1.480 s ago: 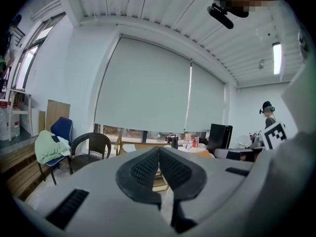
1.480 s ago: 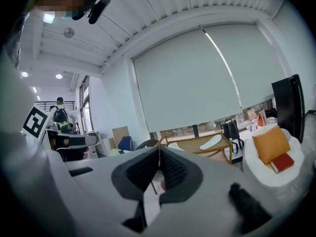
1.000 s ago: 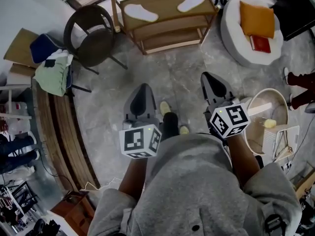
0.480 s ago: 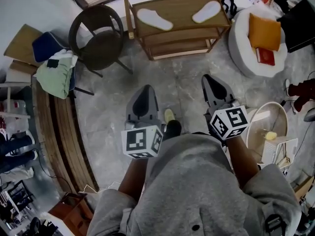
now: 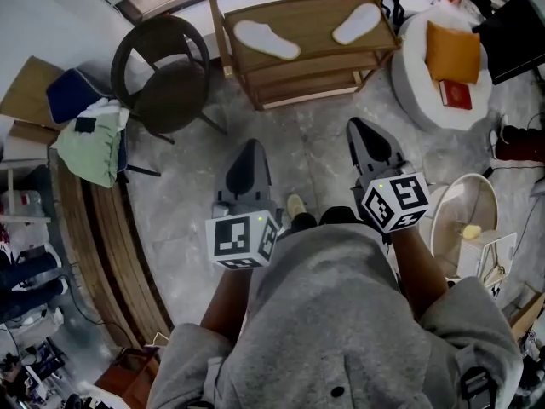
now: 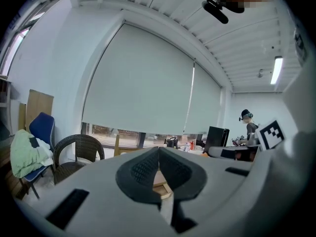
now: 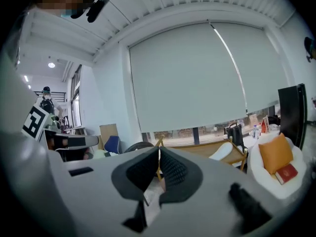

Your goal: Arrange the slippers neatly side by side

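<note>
claws: left gripper, right gripper both closed, empty | slippers: flat white left slipper, flat white right slipper well apart atop light wooden shelf rack, ahead | axes: splayed in a V, not parallel | nearer: each gripper to its own-side slipper

White slippers on brown wooden rack, upper centre; orange cushion, upper right; grey marbled floor

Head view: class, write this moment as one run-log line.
white slippers: apart on wooden shelf top, untouched | left gripper: shut, empty | right gripper: shut, empty
</note>
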Action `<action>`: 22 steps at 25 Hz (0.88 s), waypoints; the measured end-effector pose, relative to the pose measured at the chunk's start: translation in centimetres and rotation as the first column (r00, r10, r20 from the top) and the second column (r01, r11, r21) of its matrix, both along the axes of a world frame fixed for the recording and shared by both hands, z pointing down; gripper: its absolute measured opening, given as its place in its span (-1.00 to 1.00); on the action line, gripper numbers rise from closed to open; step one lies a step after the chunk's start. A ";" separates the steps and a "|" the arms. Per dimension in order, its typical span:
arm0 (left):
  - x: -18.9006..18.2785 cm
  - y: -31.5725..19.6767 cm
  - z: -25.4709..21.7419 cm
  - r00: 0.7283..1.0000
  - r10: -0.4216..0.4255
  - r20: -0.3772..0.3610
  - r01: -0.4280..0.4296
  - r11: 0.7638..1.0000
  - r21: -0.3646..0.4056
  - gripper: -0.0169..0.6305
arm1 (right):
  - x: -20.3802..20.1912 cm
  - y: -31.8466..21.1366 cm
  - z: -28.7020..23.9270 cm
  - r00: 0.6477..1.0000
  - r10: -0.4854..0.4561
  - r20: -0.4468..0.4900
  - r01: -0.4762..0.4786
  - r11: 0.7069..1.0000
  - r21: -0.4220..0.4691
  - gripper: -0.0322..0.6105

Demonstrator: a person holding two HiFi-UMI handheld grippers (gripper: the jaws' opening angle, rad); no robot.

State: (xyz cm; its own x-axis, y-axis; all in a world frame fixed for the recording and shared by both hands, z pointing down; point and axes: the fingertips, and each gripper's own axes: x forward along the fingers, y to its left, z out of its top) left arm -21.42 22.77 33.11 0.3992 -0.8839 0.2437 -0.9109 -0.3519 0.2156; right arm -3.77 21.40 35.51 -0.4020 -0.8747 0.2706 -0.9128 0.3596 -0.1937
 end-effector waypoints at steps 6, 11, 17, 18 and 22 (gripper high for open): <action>-0.5 -0.9 -0.2 1.000 0.014 -0.005 -0.014 1.000 0.007 -0.91 | -0.7 -0.5 -0.2 1.000 0.005 -0.030 -0.005 1.000 0.004 -0.82; -0.4 -0.9 0.1 1.000 0.020 -0.004 -0.020 1.000 0.012 -0.91 | -0.9 -0.3 -0.2 0.998 -0.004 -0.058 0.005 1.000 0.018 -0.82; -0.2 -1.0 0.2 1.000 0.018 -0.007 -0.018 1.000 0.020 -0.91 | -0.5 -1.1 -0.7 0.998 -0.004 -0.063 0.007 0.999 0.045 -0.82; -0.2 -1.2 0.2 1.000 0.017 -0.009 -0.017 1.000 0.020 -0.91 | -0.4 -1.3 -0.8 0.998 -0.004 -0.068 0.007 0.999 0.049 -0.82; 0.3 -2.1 0.2 1.000 0.013 -0.008 -0.013 1.000 0.024 -0.91 | 0.3 -2.4 -0.6 0.997 -0.004 -0.077 0.008 0.998 0.055 -0.82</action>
